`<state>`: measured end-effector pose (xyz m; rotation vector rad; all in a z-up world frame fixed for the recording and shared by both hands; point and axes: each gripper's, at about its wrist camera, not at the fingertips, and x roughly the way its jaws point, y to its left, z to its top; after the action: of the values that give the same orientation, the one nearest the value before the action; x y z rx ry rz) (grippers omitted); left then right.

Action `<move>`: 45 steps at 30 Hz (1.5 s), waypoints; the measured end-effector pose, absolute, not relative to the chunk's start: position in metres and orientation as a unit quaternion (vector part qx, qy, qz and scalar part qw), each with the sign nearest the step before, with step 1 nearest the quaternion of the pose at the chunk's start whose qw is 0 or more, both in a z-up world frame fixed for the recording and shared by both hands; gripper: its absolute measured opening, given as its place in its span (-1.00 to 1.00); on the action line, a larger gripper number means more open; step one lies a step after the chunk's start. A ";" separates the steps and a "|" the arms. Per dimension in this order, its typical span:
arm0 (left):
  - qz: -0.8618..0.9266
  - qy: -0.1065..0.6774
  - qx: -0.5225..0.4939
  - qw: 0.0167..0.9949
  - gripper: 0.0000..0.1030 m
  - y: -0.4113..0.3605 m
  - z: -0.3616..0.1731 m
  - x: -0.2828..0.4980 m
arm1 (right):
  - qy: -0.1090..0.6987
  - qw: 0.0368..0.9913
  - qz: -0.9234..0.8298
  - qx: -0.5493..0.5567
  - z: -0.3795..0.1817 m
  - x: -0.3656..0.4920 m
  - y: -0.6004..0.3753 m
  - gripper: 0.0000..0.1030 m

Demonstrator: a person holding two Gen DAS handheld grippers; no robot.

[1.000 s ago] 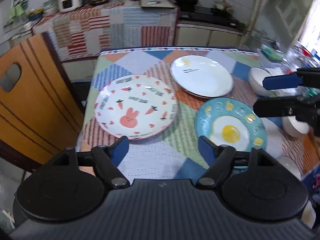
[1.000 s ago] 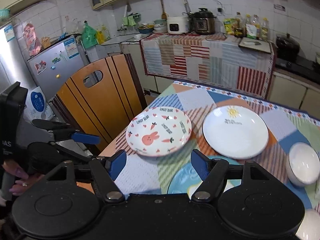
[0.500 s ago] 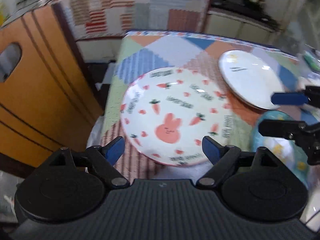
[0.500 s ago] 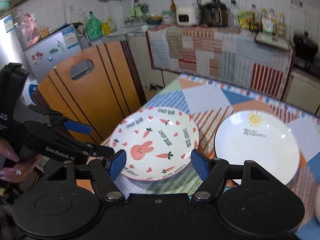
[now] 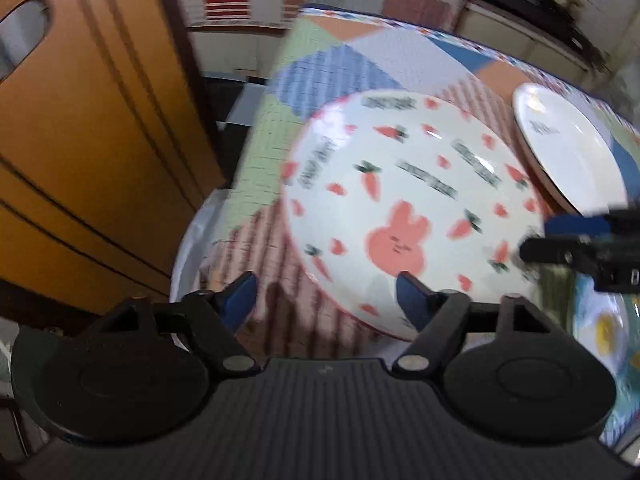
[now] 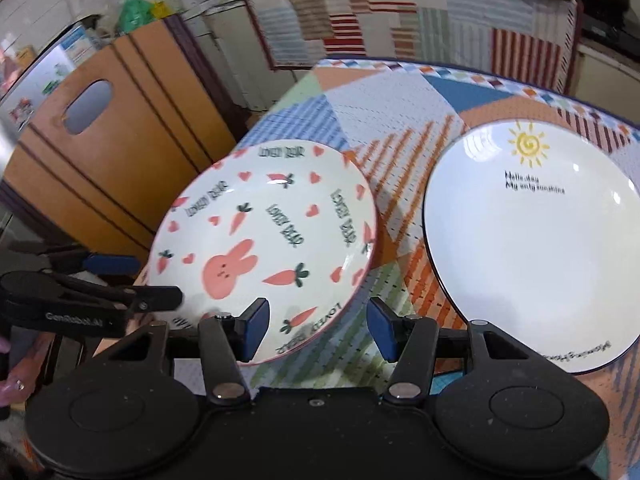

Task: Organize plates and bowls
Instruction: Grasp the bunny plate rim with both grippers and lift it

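A white plate with a pink rabbit and carrots [image 5: 400,216] [image 6: 260,240] lies near the left edge of the patchwork table. My left gripper [image 5: 326,300] is low over the plate's near rim, which sits between its closing jaws, not pressed. From the right wrist view, the left gripper [image 6: 136,280] straddles the plate's left rim. My right gripper [image 6: 320,330] is at the plate's right rim, jaws closing with a gap left. In the left wrist view the right gripper [image 5: 556,236] reaches over that rim. A white sun plate [image 6: 532,248] [image 5: 568,152] lies to the right.
A blue plate with a fried-egg picture [image 5: 604,328] sits at the near right. A wooden chair back [image 6: 112,140] [image 5: 80,140] stands close beside the table's left edge. A person's hand [image 6: 8,380] holds the left gripper. A cloth-covered counter stands beyond the table.
Both grippers have come down and in toward the rabbit plate, which now looms large in both views. Both pairs of jaws have narrowed around its rim.
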<state>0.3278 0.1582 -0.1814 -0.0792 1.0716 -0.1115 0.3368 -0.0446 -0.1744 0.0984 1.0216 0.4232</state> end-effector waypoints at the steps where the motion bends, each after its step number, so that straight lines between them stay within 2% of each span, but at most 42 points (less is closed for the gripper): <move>1: -0.051 0.507 -0.045 0.859 0.15 0.163 -0.183 0.329 | 0.485 0.851 0.195 0.054 -0.178 0.338 -0.046 0.12; 3: -0.045 0.505 -0.062 0.860 -0.17 0.171 -0.187 0.331 | 0.474 0.861 0.173 0.062 -0.183 0.341 -0.049 -0.59; 4: -0.050 0.501 -0.081 0.860 -0.36 0.176 -0.188 0.332 | 0.470 0.864 0.167 0.067 -0.186 0.341 -0.050 -0.62; 7: -0.069 0.500 -0.116 0.855 -0.66 0.181 -0.191 0.336 | 0.461 0.867 0.161 0.098 -0.192 0.343 -0.055 -0.66; 8: -0.074 0.499 -0.113 0.856 -0.68 0.180 -0.192 0.336 | 0.461 0.867 0.161 0.104 -0.193 0.344 -0.055 -0.66; 12: -0.073 0.494 -0.105 0.860 -0.65 0.175 -0.194 0.335 | 0.464 0.862 0.164 0.123 -0.199 0.348 -0.056 -0.64; 16: -0.081 0.494 -0.151 0.853 -0.61 0.184 -0.204 0.339 | 0.472 0.853 0.169 0.146 -0.205 0.355 -0.057 -0.61; 21: -0.090 0.489 -0.155 0.854 -0.63 0.186 -0.206 0.341 | 0.485 0.837 0.186 0.171 -0.207 0.360 -0.066 -0.69; 28: -0.108 0.498 -0.188 0.839 -0.65 0.197 -0.209 0.344 | 0.484 0.839 0.196 0.157 -0.207 0.361 -0.064 -0.67; 45: -0.095 0.492 -0.143 0.854 -0.62 0.181 -0.183 0.319 | 0.471 0.846 0.222 0.118 -0.183 0.351 -0.063 -0.65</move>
<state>0.3188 0.1806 -0.1830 -0.3011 1.0348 -0.2003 0.3510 -0.0630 -0.1831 0.2485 0.9937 0.4685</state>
